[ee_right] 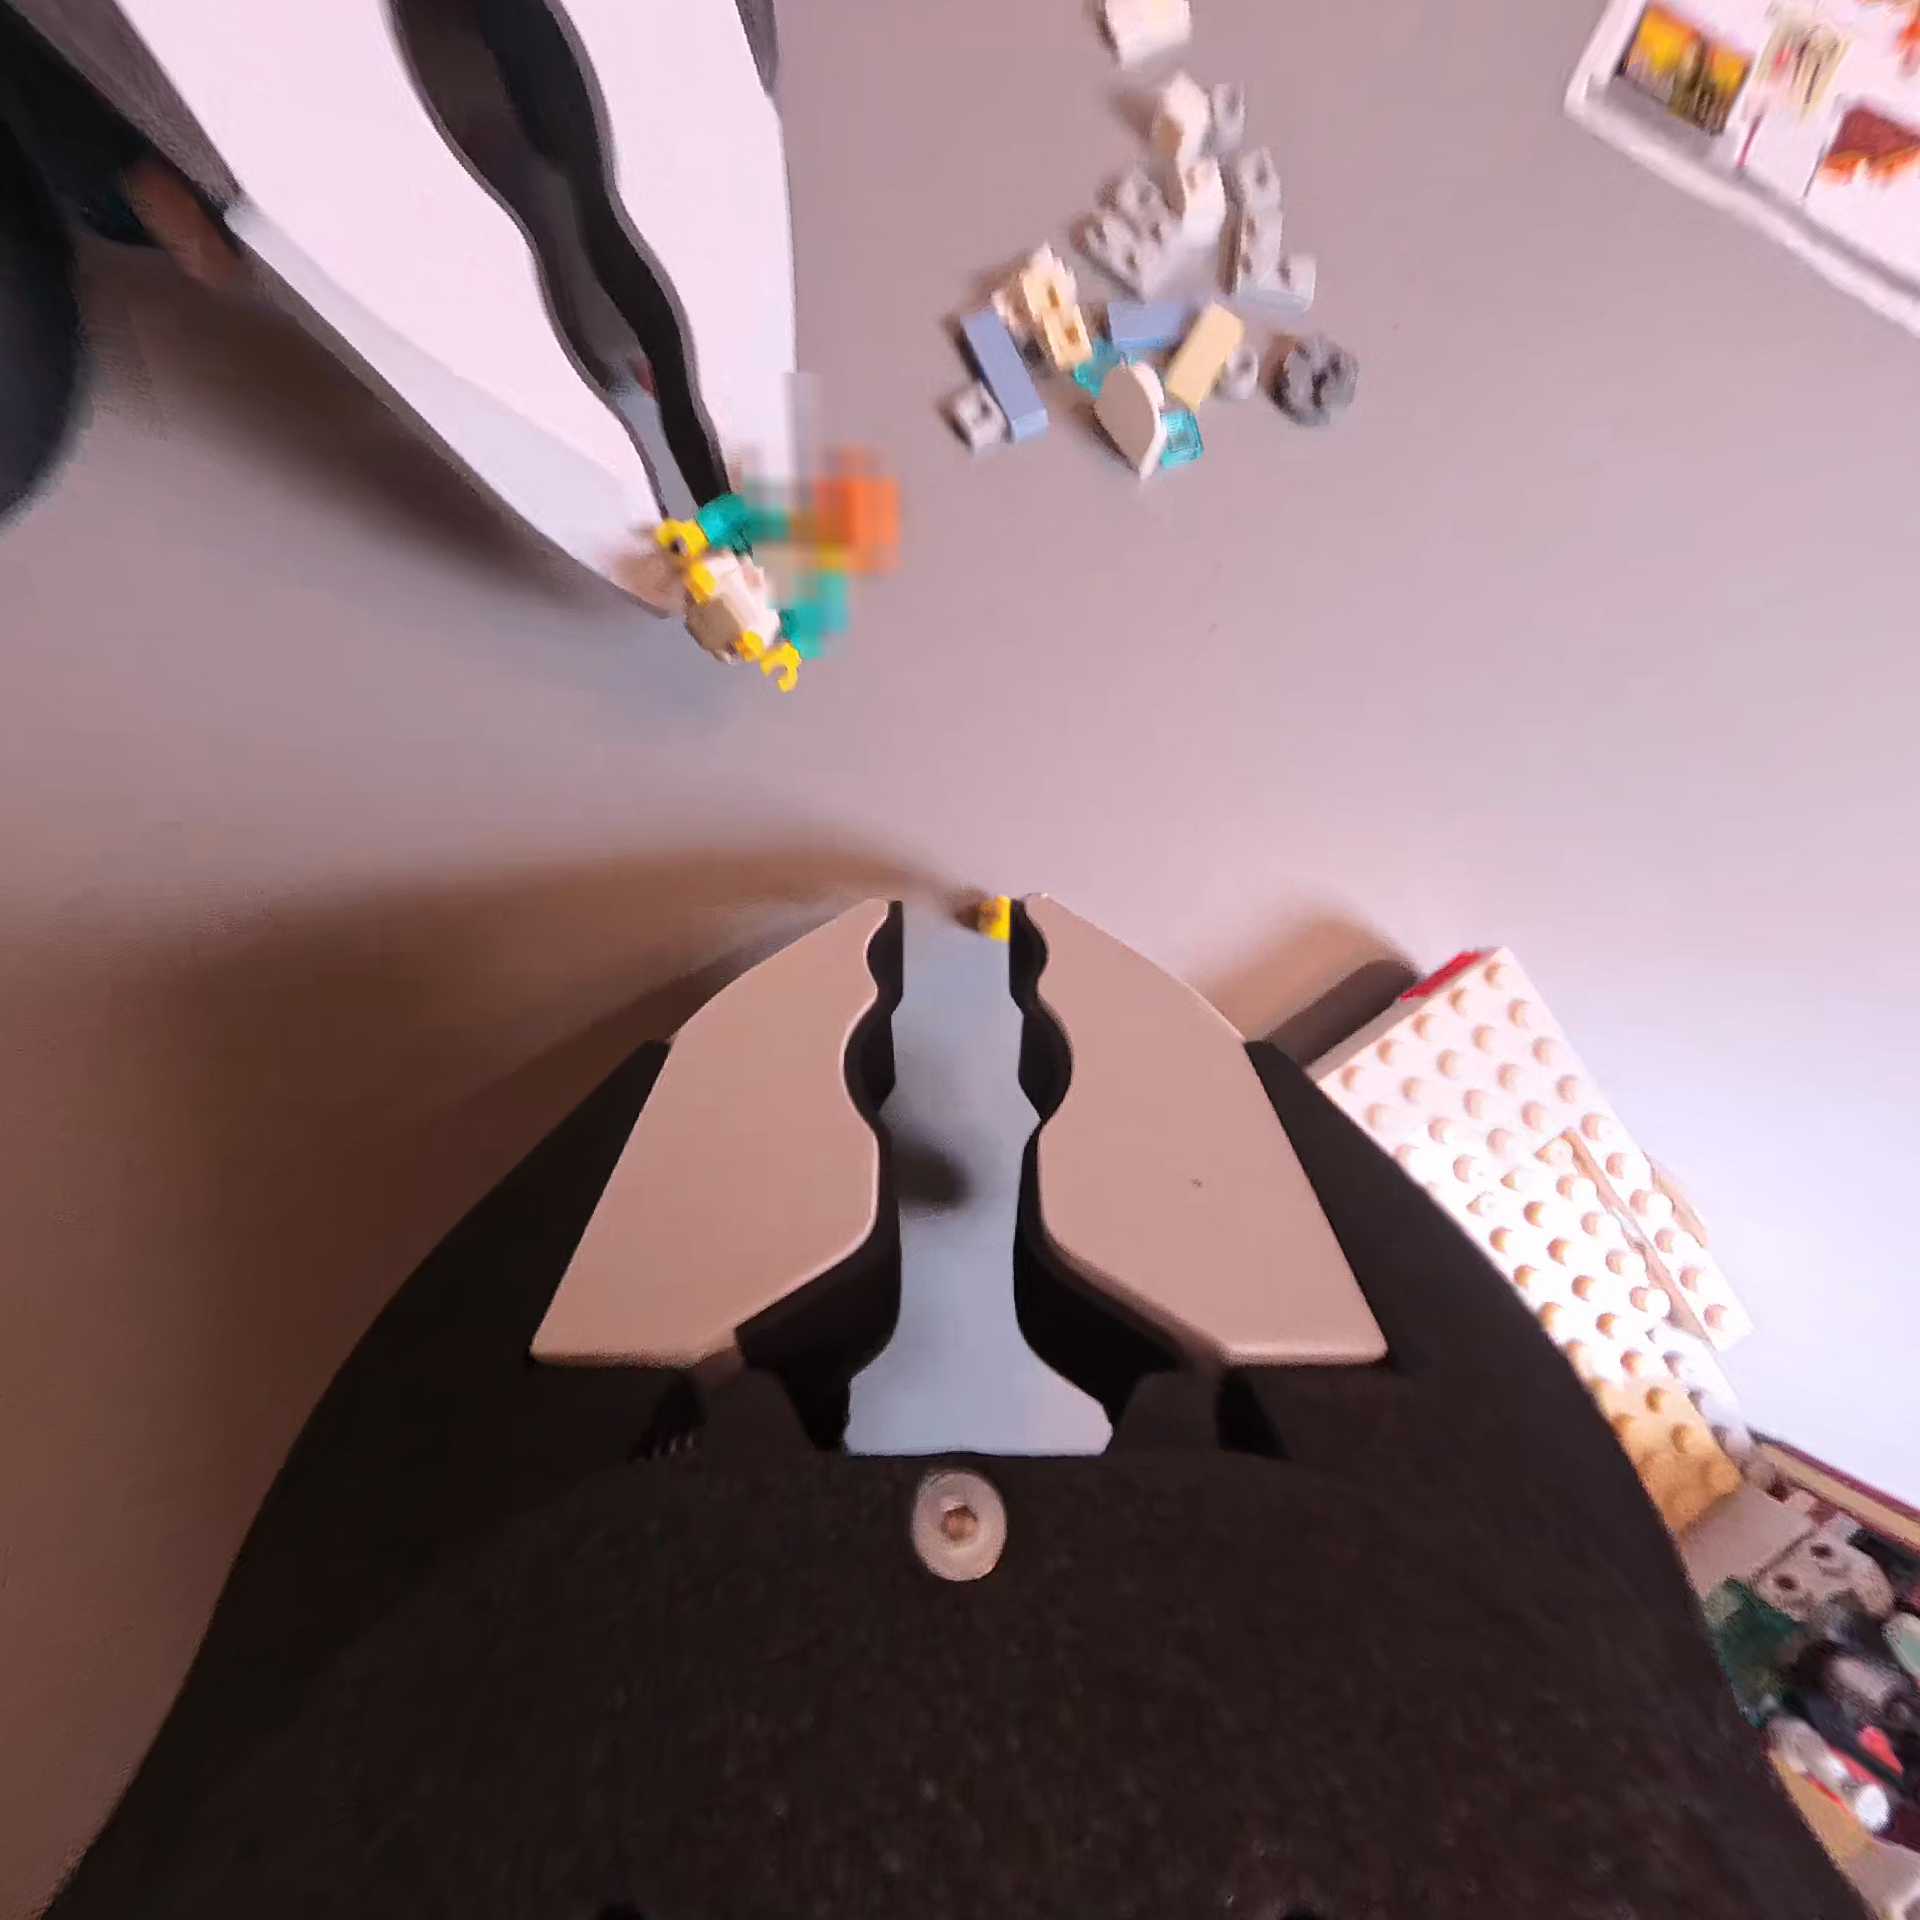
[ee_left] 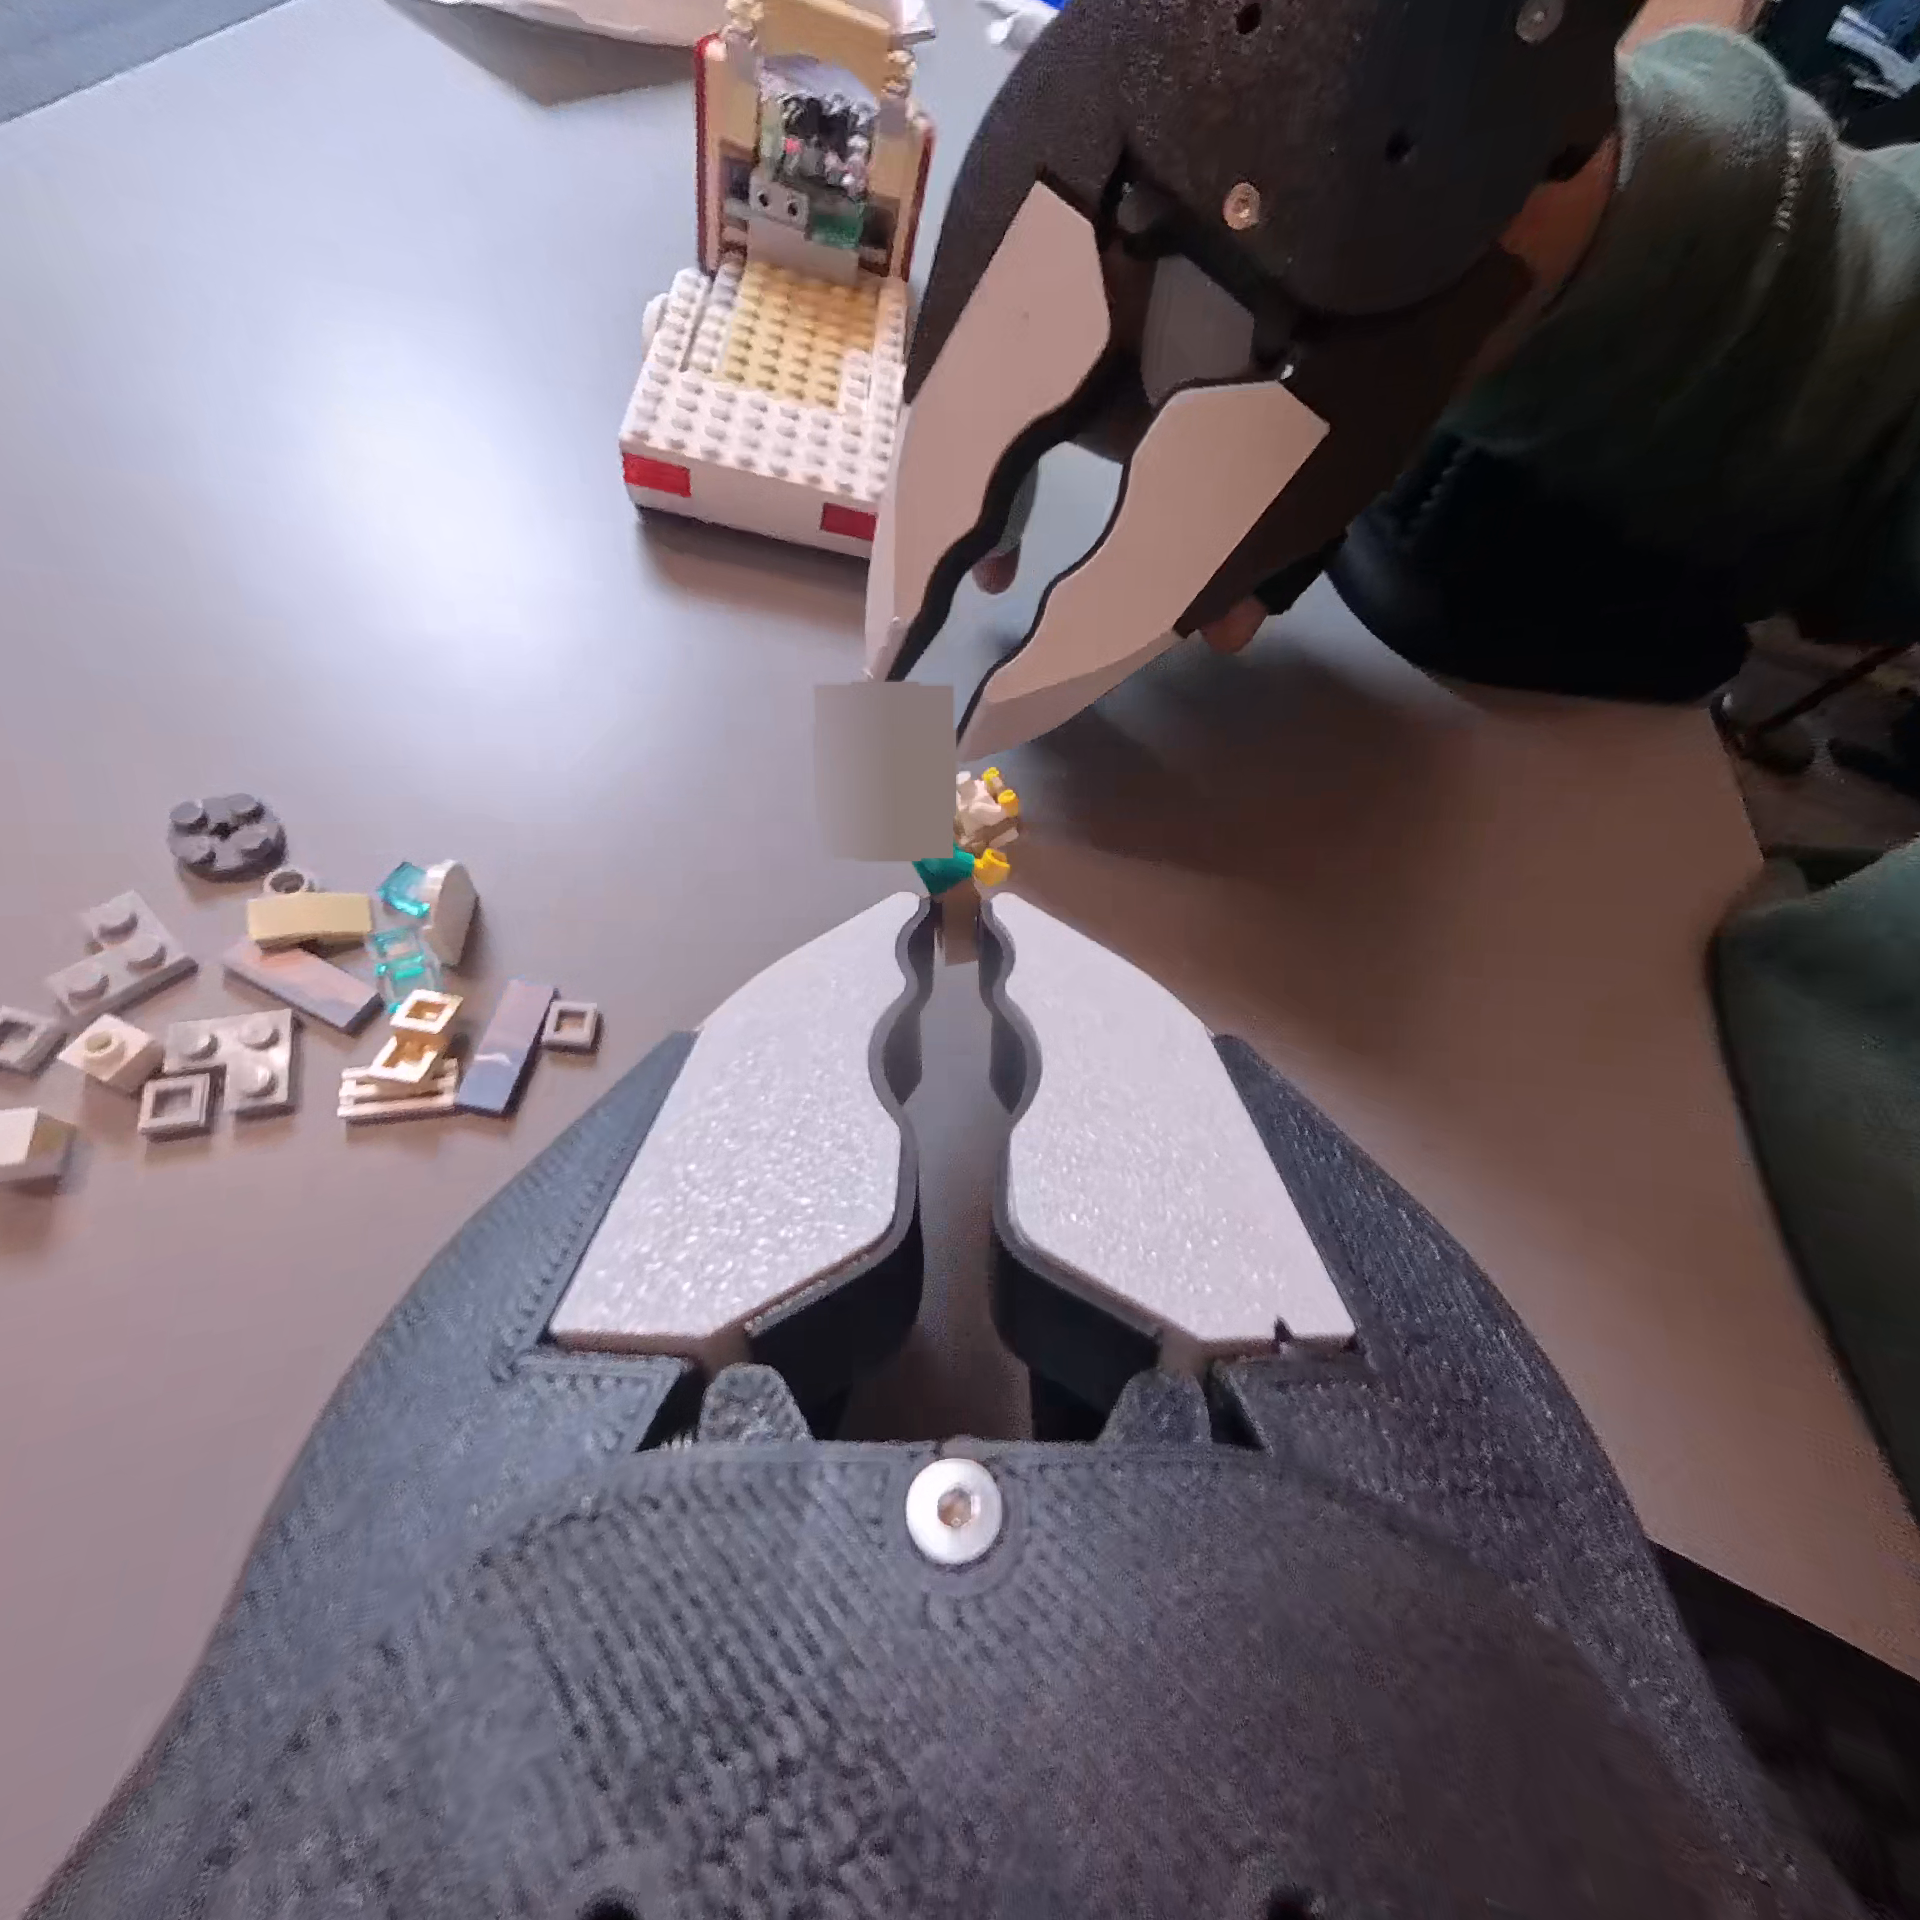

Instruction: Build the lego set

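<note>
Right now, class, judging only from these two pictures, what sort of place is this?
Probably an office or workroom set up as a hobby bench: a plain grey table bearing a half-built brick model, a heap of loose bricks, and a printed instruction booklet at the table's far edge.

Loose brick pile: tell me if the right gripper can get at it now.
Probably reachable: bare table lies between the right gripper and the loose brick pile. But its tips seem to pinch a small yellow piece, so it can't grab another yet.

Matt table (ee_left: pixel 364 540); glossy plastic bricks (ee_left: pixel 312 997).
</note>
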`<state>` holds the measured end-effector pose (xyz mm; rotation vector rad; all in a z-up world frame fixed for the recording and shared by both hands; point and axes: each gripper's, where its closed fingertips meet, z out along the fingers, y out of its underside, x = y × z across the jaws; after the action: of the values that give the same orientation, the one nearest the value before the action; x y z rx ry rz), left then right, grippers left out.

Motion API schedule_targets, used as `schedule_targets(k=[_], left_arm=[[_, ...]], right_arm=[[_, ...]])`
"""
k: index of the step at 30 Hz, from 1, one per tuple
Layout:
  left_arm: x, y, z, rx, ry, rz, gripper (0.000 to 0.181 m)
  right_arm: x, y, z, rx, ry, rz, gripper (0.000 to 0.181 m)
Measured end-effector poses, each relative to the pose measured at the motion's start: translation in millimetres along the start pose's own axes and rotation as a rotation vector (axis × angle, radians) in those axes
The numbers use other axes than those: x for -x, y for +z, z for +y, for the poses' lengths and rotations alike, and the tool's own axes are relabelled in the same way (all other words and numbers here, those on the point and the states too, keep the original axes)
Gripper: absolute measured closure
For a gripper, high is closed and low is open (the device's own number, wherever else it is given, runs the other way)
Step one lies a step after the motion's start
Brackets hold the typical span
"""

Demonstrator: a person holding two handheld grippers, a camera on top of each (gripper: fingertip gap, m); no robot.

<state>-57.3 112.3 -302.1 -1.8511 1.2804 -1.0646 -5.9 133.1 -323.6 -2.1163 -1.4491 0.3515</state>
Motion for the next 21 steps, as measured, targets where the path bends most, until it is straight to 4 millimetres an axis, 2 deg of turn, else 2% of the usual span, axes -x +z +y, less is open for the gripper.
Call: schedule_targets(k=[3,5,8,10,13,15,17,21], left_arm=[[-9.4,0.3,-7.5,-0.044,0.091,0.028,0.173],[-15.2,2.1,-10.7,-0.06,0.17,0.038,0.173],[-17.3,5.5,-12.4,-0.06,0.249,0.037,0.175],[-16.1,7.7,-13.4,-0.052,0.281,0.025,0.175],[-13.7,9.9,-10.4,-0.03,0.28,0.016,0.175],[-12.7,9.5,-10.9,-0.033,0.279,0.013,0.175],[-10.4,8.9,-11.7,-0.038,0.283,-0.001,0.175],[-12.1,5.6,-16.7,-0.072,0.283,0.006,0.175]], right_arm=[[10.4,-16.2,-25.0,-0.15,0.0,-0.099,0.159],[21.8,-27.3,-43.3,-0.255,0.019,-0.223,0.158],[28.7,-34.3,-56.0,-0.327,0.091,-0.383,0.157],[30.3,-34.3,-59.2,-0.35,0.13,-0.45,0.158],[24.9,-28.3,-52.5,-0.311,0.126,-0.418,0.171],[24.1,-28.1,-51.7,-0.315,0.114,-0.395,0.17],[22.4,-29.4,-52.4,-0.32,0.111,-0.383,0.162],[23.1,-33.6,-52.4,-0.336,0.135,-0.436,0.16]])
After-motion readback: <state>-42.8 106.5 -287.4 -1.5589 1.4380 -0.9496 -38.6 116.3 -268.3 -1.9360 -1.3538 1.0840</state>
